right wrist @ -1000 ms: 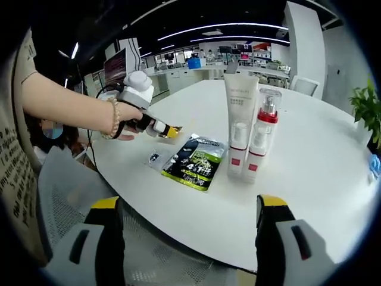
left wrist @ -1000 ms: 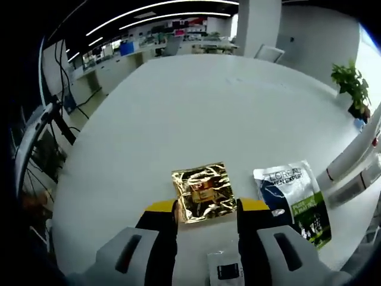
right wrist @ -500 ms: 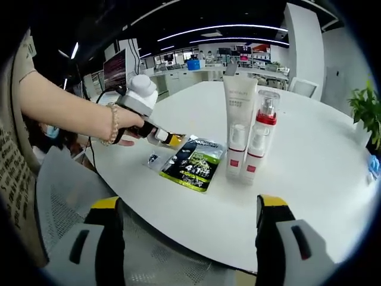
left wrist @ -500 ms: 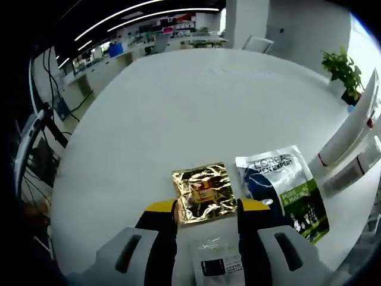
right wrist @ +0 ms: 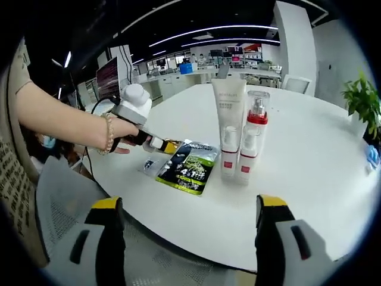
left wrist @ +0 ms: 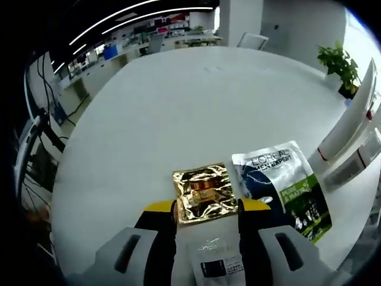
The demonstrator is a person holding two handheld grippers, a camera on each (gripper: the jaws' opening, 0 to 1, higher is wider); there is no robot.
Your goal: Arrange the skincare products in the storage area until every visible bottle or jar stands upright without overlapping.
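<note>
My left gripper (left wrist: 207, 210) is shut on a gold foil sachet (left wrist: 204, 193), gripped across its width just over the white round table (left wrist: 178, 107). A small clear sachet (left wrist: 214, 265) lies under the jaws. The green and white L'Oreal sachet (left wrist: 280, 187) lies flat right beside the gold one. A white tube (right wrist: 228, 128) and a red-collared pump bottle (right wrist: 250, 140) stand upright side by side. In the right gripper view, the left gripper (right wrist: 162, 144) holds the gold sachet (right wrist: 171, 145) beside the L'Oreal sachet (right wrist: 187, 168). My right gripper (right wrist: 189, 208) is open, off the table's near edge.
A person's forearm (right wrist: 65, 119) with a bracelet reaches in from the left. A grey mesh chair (right wrist: 149, 250) sits below the right gripper. A potted plant (right wrist: 360, 101) stands beyond the table's far right. The table's far half (left wrist: 196, 77) is bare.
The left gripper has carried the gold sachet toward the L'Oreal sachet, so the gap between them has closed. The small clear sachet has come into view under the jaws.
</note>
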